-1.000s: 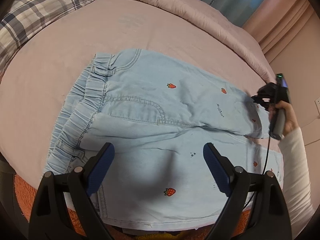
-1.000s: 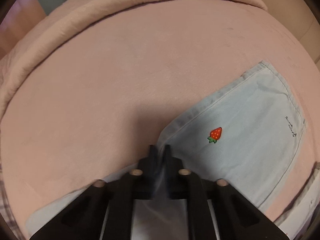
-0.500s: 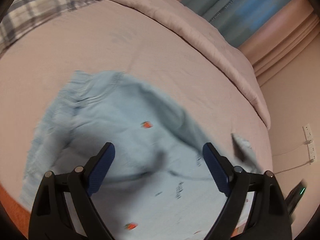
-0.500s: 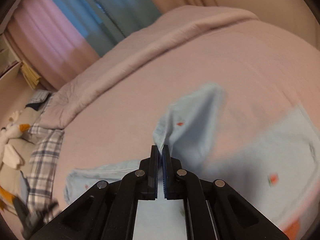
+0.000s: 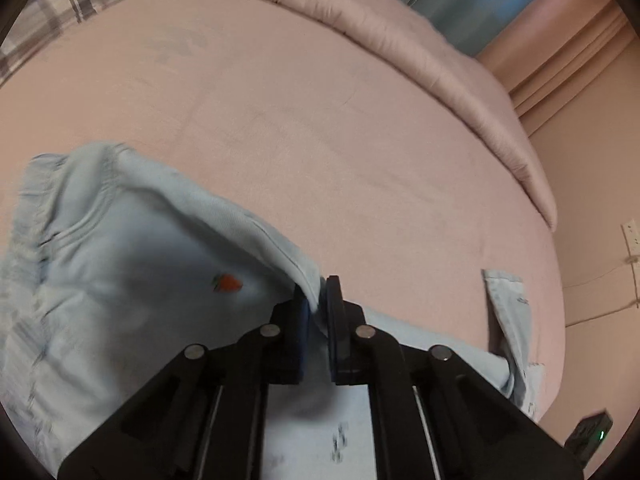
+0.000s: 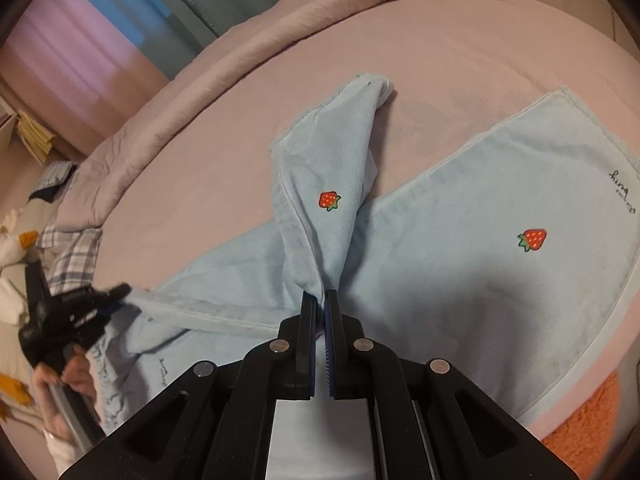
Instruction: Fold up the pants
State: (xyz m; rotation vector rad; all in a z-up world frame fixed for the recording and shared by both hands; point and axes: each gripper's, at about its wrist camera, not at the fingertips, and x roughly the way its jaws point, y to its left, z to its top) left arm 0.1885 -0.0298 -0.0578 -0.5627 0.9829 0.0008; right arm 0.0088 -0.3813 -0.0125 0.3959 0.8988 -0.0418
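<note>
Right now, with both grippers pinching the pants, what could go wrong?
The right gripper holds only a thin bunched edge of the pants, so the leg could slip free when lifted. The left gripper also grips just a fold, so pulling the two apart may drag the pants across the bed rather than fold them.

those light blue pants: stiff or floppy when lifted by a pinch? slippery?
Likely floppy: the pants hang in a soft cone from the right gripper, the rest flat on the bed. Probably light: the left gripper raises a ridge of cloth from a small pinch. Probably not slippery: both jaws look shut on thin folds of it.
</note>
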